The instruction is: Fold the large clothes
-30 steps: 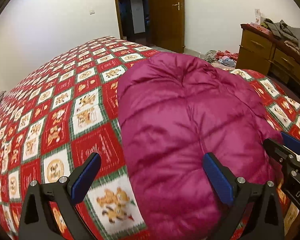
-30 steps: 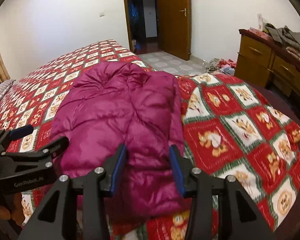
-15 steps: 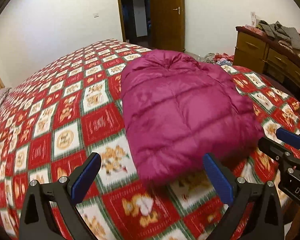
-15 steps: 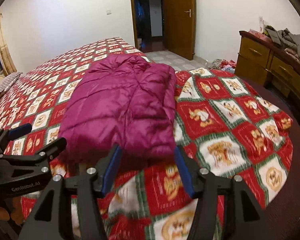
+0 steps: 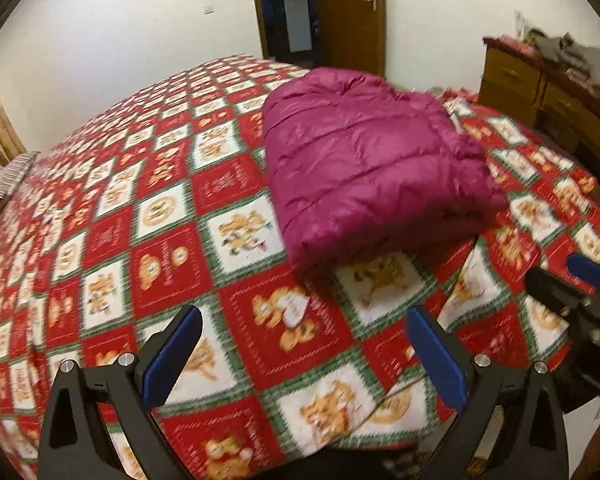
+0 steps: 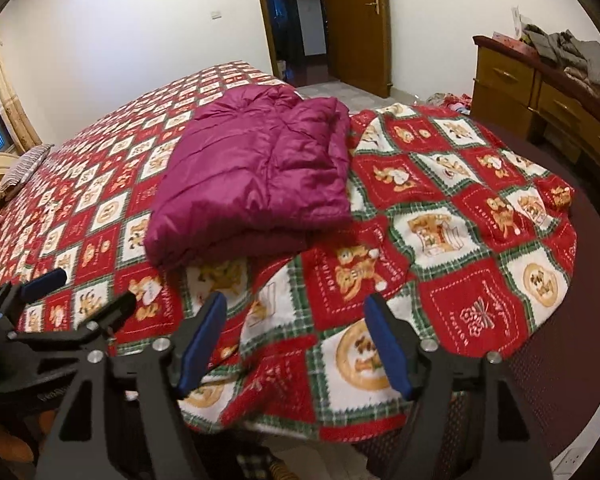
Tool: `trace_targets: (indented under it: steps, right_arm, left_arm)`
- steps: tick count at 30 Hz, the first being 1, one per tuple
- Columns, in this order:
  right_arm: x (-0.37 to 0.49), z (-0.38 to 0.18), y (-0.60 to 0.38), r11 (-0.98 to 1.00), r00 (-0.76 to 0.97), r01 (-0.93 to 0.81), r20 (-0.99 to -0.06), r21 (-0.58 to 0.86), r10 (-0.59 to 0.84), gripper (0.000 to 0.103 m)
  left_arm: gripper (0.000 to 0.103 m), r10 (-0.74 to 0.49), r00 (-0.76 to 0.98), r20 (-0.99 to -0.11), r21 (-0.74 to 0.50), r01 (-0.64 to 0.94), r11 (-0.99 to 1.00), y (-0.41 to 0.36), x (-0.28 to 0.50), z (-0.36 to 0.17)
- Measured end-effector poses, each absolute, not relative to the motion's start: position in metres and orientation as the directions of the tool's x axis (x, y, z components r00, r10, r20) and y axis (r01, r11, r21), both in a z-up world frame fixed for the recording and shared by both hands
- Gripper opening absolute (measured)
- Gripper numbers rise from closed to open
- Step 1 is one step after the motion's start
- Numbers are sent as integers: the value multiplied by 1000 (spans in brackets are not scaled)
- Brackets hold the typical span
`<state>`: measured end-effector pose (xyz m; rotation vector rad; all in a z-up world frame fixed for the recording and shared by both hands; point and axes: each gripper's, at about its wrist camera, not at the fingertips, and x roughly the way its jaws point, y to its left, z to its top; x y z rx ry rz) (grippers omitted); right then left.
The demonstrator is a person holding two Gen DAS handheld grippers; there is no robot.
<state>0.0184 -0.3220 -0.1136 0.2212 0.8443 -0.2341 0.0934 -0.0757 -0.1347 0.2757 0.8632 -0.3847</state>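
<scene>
A magenta puffer jacket [image 5: 368, 168] lies folded into a thick rectangle on the red, white and green patterned bedspread [image 5: 148, 216]; it also shows in the right wrist view [image 6: 260, 172]. My left gripper [image 5: 304, 354] is open and empty, held back from the jacket above the bed's near edge. My right gripper [image 6: 296, 340] is open and empty, also short of the jacket, over the bedspread's near edge. The left gripper shows at the left of the right wrist view [image 6: 60, 300].
A wooden dresser [image 6: 540, 96] with a pile of clothes [image 6: 568, 56] on top stands at the right. Clothes lie on the floor [image 6: 452, 100] beside it. A brown door [image 6: 356, 20] and a dark doorway are at the back. A striped pillow [image 6: 24, 168] lies far left.
Both grippers have pulled back from the jacket toward the bed's near edge. The right gripper's jaws, narrow at the jacket's edge a second ago, have opened wide. The jacket stays folded.
</scene>
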Motion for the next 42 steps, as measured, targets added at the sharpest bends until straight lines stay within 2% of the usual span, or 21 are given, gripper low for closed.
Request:
trace_targets:
  steps: [6, 11, 15, 20, 24, 30, 36, 38, 42]
  right_arm:
    - [14, -116, -311, 954, 611, 274, -789, 125, -72, 76]
    - [4, -98, -302, 956, 650, 258, -758, 141, -64, 76]
    - [-9, -69, -295, 960, 721, 253, -685, 123, -103, 84]
    - [-24, -40, -289, 962, 780, 251, -610, 104, -138, 85]
    - [-34, -23, -289, 960, 817, 247, -560, 133, -133, 86]
    - [-50, -3, -287, 954, 874, 271, -447, 125, -190, 91]
    - [-64, 13, -283, 952, 914, 290, -321, 93, -247, 91]
    - [-68, 18, -279, 952, 920, 299, -283, 69, -269, 96]
    - [-73, 22, -274, 949, 926, 313, -236, 35, -296, 97]
  left_arm:
    - [102, -197, 565, -801, 88, 437, 895, -69, 83, -132]
    - [102, -197, 643, -740, 90, 386, 918, -53, 73, -102]
    - [102, -200, 747, -634, 80, 320, 944, -40, 60, -69]
    - [102, -245, 783, -572, 28, 317, 948, -29, 47, -42]
    - [102, -253, 825, -505, 42, 317, 948, -27, 33, -24]
    - [102, -290, 898, -331, 18, 313, 950, -16, 10, 5]
    - [102, -341, 901, -267, 9, 356, 934, -22, 6, 24]
    - [102, -345, 903, -255, 8, 359, 933, -23, 3, 28]
    - [102, -345, 909, -234, 9, 357, 934, -24, -7, 28]
